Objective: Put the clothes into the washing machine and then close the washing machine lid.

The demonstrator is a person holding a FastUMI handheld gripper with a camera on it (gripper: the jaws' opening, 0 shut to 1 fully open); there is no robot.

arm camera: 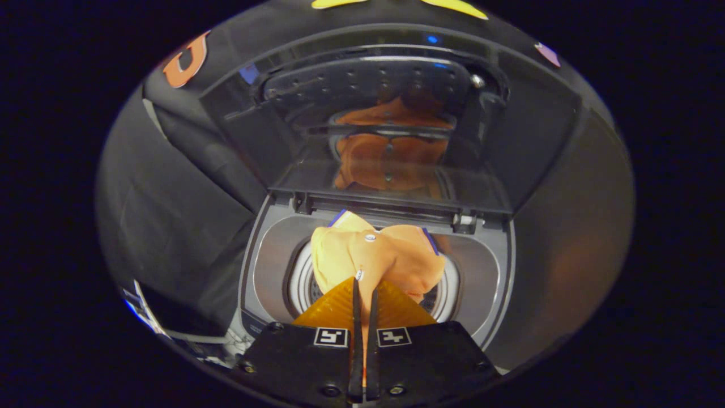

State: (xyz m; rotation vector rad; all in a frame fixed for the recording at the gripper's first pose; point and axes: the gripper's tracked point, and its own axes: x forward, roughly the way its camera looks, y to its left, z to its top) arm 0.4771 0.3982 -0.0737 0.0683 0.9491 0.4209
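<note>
1. Gripper (364,286) fingers are closed tight on an orange garment (376,258), pinching a fold of it between them.
2. Garment hangs bunched over the round drum opening (303,280) of the washing machine (266,266).
3. Lid (391,130) stands raised beyond, its glossy underside reflecting the orange cloth.

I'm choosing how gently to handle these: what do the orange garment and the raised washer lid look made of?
Orange garment: soft woven or knit cloth, matte, judging by its folds; the gripper is shut on it above the drum opening. Lid: looks like dark glossy glass or clear plastic, since it mirrors the garment. Which one, I can't tell.
</note>
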